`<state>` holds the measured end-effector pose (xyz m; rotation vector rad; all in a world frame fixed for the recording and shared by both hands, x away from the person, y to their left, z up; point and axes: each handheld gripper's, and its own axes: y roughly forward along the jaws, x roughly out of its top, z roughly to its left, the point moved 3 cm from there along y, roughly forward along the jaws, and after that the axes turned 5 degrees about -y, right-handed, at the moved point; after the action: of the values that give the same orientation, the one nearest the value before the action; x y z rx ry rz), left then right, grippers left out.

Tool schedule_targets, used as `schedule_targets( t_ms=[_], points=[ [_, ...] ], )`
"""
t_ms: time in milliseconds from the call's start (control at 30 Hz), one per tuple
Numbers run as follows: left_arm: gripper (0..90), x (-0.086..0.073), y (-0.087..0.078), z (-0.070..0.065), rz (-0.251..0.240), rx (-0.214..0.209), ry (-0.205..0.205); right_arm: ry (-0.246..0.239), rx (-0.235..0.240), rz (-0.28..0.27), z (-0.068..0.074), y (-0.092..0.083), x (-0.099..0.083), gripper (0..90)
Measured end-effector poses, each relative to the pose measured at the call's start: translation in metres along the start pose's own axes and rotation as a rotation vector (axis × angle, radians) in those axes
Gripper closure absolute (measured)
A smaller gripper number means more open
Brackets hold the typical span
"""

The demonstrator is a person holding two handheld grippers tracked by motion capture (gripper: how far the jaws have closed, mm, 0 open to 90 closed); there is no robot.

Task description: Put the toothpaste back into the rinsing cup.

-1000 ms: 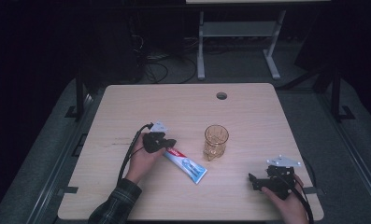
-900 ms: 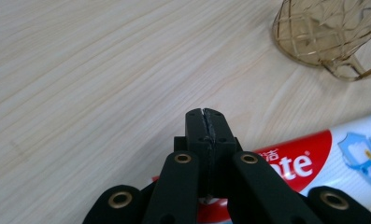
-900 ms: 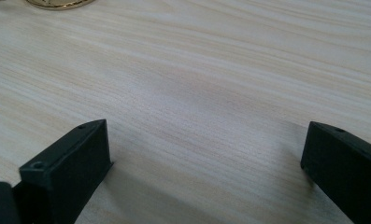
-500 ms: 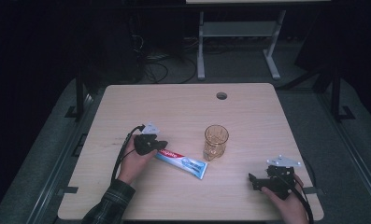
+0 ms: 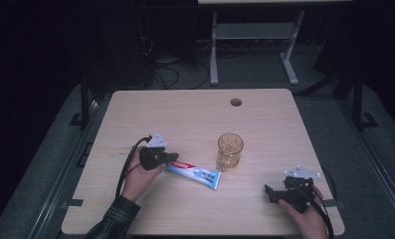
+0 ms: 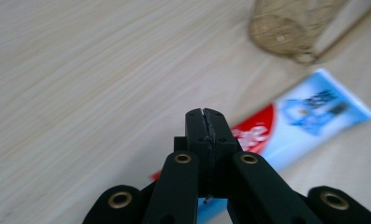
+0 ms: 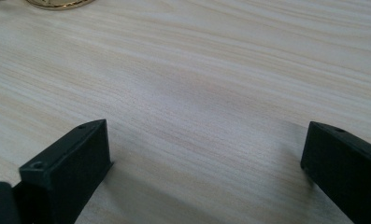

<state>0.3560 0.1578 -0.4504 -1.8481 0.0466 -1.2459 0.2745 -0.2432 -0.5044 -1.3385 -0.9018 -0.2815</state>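
Toothpaste tube [image 5: 192, 173] lies flat on the counter [image 5: 195, 114], slightly left of centre and towards the near edge, its length running from the left gripper [image 5: 161, 157] diagonally towards the near right. Its red end sits beneath that gripper, and the blue crimped end points at the amber drinking glass [image 5: 230, 151], which stands upright just beyond it, close but apart as far as the high view shows. The left gripper's jaws are pressed together; in the left gripper view [image 6: 205, 122] their faces meet along a thin seam with nothing visible between them, the tube [image 6: 295, 126] passing underneath, so they seem poised to nudge or press the tube rather than to pinch it. That view also shows the glass's patterned base [image 6: 290, 28]. The right gripper [image 5: 272, 191] rests at the near right, well away from the tube; its own view shows its jaws wide apart over bare wood, probably waiting its turn.
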Motion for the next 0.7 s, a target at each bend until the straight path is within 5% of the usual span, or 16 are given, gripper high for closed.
schedule_targets(
  t_ms=[300,700],
  points=[
    [90.0,0.004,0.027,-0.043,0.043,-0.099,0.072,-0.001,0.001,0.0,0.0,0.0,0.0,0.7],
    [90.0,0.006,0.049,-0.076,0.071,-0.167,0.118,-0.003,0.001,-0.001,0.0,0.0,0.0,0.7]
  ],
)
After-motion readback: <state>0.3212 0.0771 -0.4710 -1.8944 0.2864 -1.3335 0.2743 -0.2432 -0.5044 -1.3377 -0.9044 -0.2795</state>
